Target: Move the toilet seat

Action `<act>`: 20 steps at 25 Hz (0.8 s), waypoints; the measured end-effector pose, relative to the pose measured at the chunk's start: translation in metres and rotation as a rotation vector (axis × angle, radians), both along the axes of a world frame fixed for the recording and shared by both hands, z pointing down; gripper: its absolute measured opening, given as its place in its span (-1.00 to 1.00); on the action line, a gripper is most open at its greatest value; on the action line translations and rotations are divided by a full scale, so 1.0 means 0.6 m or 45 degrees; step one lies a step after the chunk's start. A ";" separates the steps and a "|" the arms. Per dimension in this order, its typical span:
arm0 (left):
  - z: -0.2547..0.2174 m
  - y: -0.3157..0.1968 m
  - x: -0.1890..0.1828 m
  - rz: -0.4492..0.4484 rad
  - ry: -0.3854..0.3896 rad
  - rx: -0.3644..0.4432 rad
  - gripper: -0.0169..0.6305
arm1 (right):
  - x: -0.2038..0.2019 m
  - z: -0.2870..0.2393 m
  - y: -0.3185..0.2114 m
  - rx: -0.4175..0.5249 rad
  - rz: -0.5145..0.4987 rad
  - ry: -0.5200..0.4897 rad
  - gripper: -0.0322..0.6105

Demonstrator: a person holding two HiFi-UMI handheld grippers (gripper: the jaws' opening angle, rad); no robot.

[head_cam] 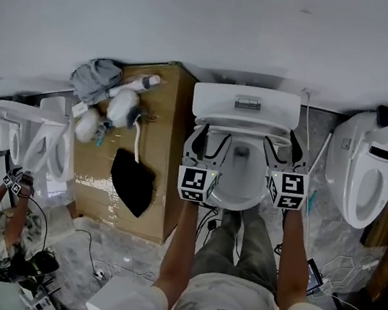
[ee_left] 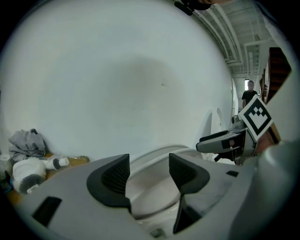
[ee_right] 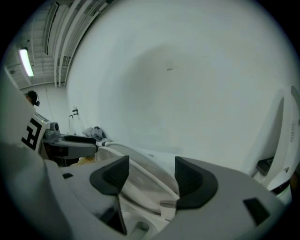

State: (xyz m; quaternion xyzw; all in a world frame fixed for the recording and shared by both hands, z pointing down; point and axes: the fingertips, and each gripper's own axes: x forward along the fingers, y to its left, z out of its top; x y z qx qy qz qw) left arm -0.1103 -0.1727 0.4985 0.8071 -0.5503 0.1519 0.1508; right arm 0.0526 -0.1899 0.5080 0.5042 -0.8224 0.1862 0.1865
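A white toilet stands against the wall, its tank (head_cam: 245,106) at the back and its seat (head_cam: 235,196) over the bowl. My left gripper (head_cam: 206,139) straddles the seat's left side and my right gripper (head_cam: 283,151) straddles its right side. In the left gripper view the jaws of the left gripper (ee_left: 149,171) stand apart with the curved white seat (ee_left: 151,190) between them; I see no pad pressing on it. The right gripper (ee_right: 147,173) is likewise open around the seat's rim (ee_right: 140,183). Each gripper shows in the other's view, off to the side.
A cardboard box (head_cam: 158,116) left of the toilet carries a black cloth (head_cam: 133,181), a spray bottle (head_cam: 141,84) and a grey rag (head_cam: 95,77). A second toilet (head_cam: 365,178) stands at the right, spare seats (head_cam: 36,140) at the left. Cables lie on the floor. A person (head_cam: 11,227) crouches at the lower left.
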 end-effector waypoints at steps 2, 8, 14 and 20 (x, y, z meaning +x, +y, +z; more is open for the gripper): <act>-0.007 0.007 0.001 0.004 0.009 0.006 -0.09 | 0.000 -0.002 0.008 -0.004 -0.004 0.011 0.11; -0.050 0.040 0.006 0.024 0.033 0.032 -0.18 | -0.001 -0.044 0.052 0.027 -0.044 0.046 -0.06; -0.081 0.089 0.011 0.039 0.040 0.036 -0.20 | -0.008 -0.090 0.102 0.070 -0.085 0.074 -0.08; -0.102 0.121 0.016 0.040 0.055 0.043 -0.21 | -0.005 -0.118 0.134 0.083 -0.067 0.067 -0.08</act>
